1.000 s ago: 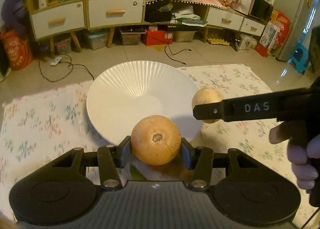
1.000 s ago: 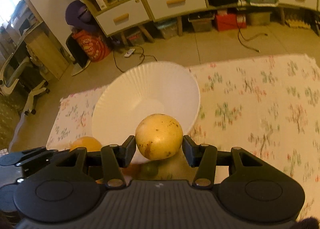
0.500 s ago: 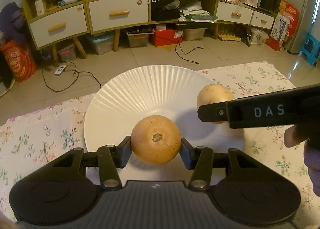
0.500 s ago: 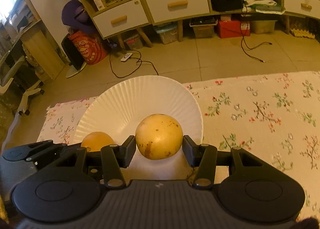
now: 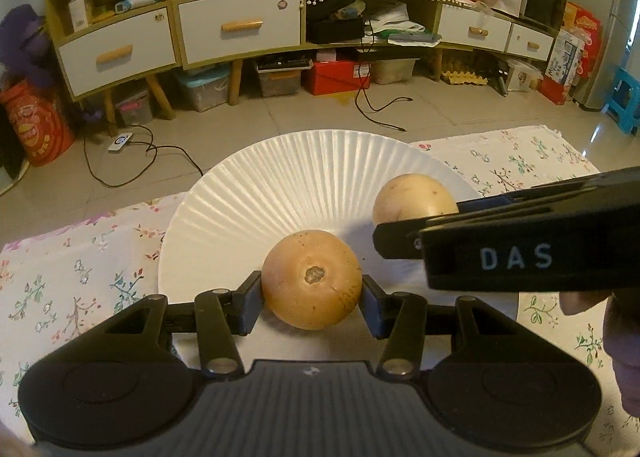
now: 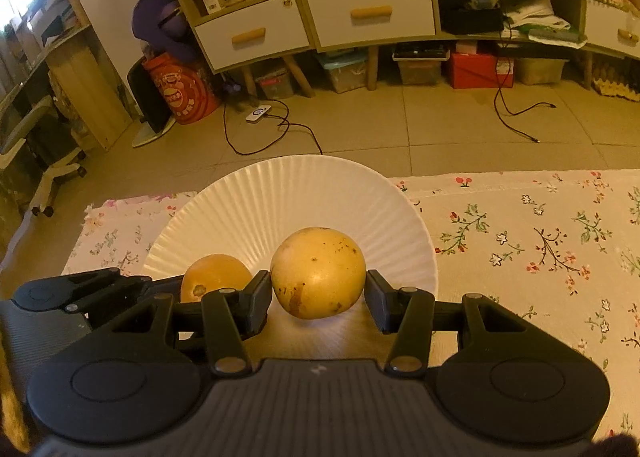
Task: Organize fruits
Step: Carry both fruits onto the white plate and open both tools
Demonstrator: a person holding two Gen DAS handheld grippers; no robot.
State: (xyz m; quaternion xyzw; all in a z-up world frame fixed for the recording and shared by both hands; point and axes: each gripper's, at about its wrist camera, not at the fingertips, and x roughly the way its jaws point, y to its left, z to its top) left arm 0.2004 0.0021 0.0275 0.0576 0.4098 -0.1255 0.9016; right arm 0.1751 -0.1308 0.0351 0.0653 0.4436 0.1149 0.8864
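Now each claw grips one fruit: left claw (image 5: 312, 293) an orange fruit (image 5: 312, 279), right claw (image 6: 318, 297) a yellow fruit (image 6: 318, 271). Lower both gently onto the plate (image 5: 280, 185) just beneath, spaced apart, before letting go.

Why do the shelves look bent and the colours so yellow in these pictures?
Left wrist view: the wide lens bows the cabinet and darkens the corners; the white plate stays fairly neutral. Right wrist view: same bowing, a stronger yellow cast, and the window at top left is washed out by glare.
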